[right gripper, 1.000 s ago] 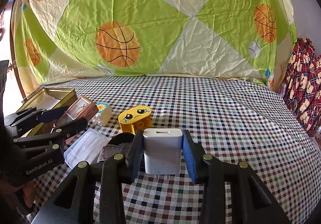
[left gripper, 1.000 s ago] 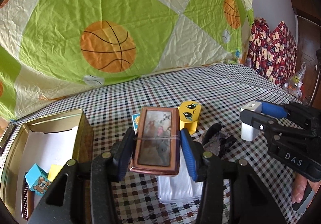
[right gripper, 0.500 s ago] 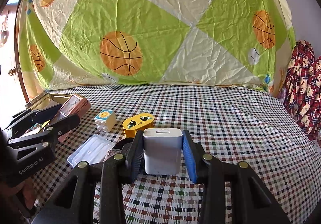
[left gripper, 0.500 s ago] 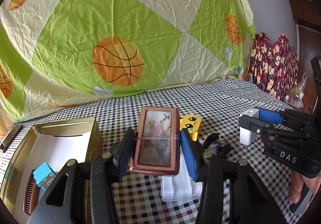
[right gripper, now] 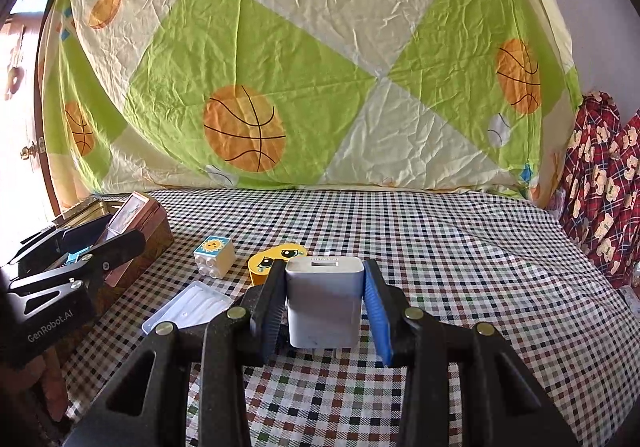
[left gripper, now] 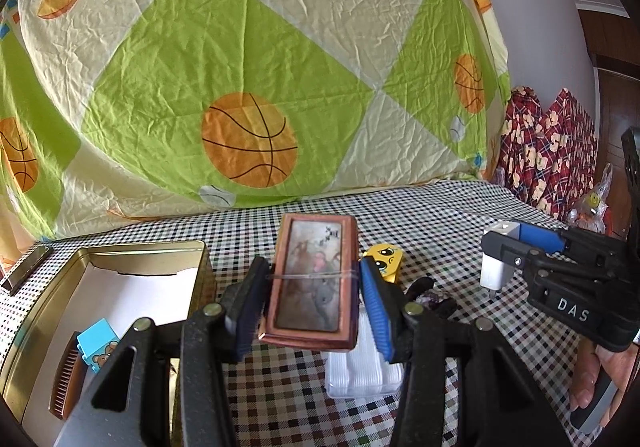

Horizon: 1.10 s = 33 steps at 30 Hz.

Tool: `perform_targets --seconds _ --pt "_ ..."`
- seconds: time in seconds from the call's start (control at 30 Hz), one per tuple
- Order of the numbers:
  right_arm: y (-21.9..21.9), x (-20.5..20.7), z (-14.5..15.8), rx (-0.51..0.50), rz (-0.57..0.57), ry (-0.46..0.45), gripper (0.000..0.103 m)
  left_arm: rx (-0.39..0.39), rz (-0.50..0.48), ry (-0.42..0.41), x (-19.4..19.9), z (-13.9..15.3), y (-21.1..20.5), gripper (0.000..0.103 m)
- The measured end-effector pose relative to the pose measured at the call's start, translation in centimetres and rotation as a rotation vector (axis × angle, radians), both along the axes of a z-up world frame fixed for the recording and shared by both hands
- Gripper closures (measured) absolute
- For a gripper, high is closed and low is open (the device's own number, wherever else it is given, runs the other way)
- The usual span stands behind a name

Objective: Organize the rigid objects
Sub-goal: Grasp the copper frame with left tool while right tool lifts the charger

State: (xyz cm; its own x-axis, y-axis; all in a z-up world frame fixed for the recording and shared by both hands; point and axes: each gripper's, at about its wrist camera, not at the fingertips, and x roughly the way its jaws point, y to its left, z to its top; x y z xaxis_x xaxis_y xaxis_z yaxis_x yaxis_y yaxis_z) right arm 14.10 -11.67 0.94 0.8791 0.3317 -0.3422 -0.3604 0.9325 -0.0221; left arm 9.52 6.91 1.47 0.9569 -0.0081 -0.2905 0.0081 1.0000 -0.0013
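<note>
Both claws loaded above the checkered bench [right gripper: 460,247].
My left claw [left gripper: 316,287] clamps the brown framed box [left gripper: 314,283] just right of the gold tin [left gripper: 36,331], which holds a blue block [left gripper: 96,341] and a comb [left gripper: 66,383]. My right claw [right gripper: 324,303] grips the white charger [right gripper: 323,301], well right of the tin; the yellow face block [right gripper: 276,261] lies between them.

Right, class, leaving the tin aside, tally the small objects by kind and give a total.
Toy blocks: 3 (blue block, white block, yellow block)
Brown picture box: 1
White charger: 1
Clear plastic case: 1
Brown comb: 1
Dark clip-like item: 1
Total: 8
</note>
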Motion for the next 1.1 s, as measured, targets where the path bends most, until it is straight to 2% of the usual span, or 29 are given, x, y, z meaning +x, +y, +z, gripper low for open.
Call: perform_targets --seconds 0.63,1.1 --pt "-0.4 -1.4 0.3 0.022 0.005 -0.082 0.062 -0.011 0.025 -0.069 -1.8 0.3 0.1 0.057" --pt "-0.1 -2.0 0.4 0.034 0.054 -0.094 0.062 -0.019 0.038 -0.098 -2.9 0.5 0.2 0.057"
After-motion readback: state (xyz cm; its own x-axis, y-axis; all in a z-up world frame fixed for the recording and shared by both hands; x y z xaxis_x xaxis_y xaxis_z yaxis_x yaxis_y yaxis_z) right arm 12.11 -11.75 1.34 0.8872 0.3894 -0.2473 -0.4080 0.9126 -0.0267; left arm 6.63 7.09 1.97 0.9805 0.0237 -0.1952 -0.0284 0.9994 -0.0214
